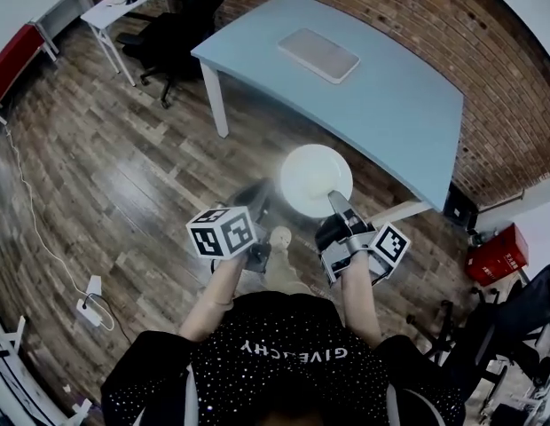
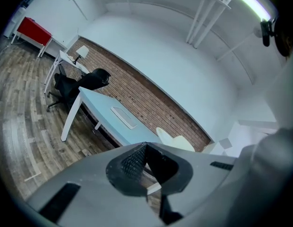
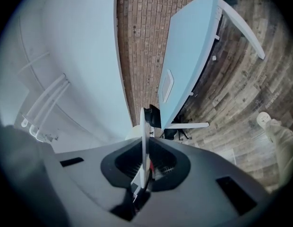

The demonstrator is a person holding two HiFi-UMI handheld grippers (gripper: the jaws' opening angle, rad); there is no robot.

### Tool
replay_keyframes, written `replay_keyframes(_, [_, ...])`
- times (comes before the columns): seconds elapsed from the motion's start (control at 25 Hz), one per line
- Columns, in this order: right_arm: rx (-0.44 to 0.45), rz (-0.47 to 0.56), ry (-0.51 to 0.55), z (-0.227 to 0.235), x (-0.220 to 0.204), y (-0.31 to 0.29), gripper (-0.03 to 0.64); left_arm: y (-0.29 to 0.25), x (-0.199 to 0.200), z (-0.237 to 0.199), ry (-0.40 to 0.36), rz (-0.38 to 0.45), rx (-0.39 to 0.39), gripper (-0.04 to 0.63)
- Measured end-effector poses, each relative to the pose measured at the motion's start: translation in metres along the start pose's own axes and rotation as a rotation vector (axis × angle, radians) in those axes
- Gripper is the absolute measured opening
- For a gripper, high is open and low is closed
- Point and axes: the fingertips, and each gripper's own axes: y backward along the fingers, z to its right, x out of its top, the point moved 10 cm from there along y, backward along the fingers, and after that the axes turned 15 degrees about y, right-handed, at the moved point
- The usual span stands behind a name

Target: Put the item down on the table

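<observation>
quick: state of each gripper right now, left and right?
Left gripper: closed, nothing between its jaws.
Right gripper: closed on the rim of the white plate.

The plate [image 1: 316, 178] is smooth, glossy white, ceramic by its look. Its thin rim sits against the ribbed black pads [image 3: 163, 162] of the right gripper [image 3: 144, 167], whose shell is matt grey plastic. The left gripper [image 2: 146, 167] has the same matt grey shell and a finely gridded black pad [image 2: 132, 162]. The marker cube [image 1: 223, 232] carries flat, matt black-and-white print. The table [image 1: 390, 105] has a smooth pale blue top with a soft sheen. The floor [image 1: 98, 176] is grained wood-look plank, faintly shiny. The wall [image 1: 435, 16] is rough red-brown brick. The person's shirt [image 1: 284, 353] is black cloth, speckled white.
</observation>
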Motion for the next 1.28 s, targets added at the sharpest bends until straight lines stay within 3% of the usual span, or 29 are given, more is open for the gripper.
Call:
replay_keyframes(0.48, [0.028, -0.053, -0.020, 0.022, 0.092, -0.110, 0.031, -0.117, 0.066, 0.005, -0.023, 0.016, 0.025, 0.009])
replay_keyframes(1.28, [0.010, 0.017, -0.030, 0.072, 0.207, -0.231, 0.031, -0.275, 0.143, -0.022, -0.042, -0.013, 0.012, 0.009])
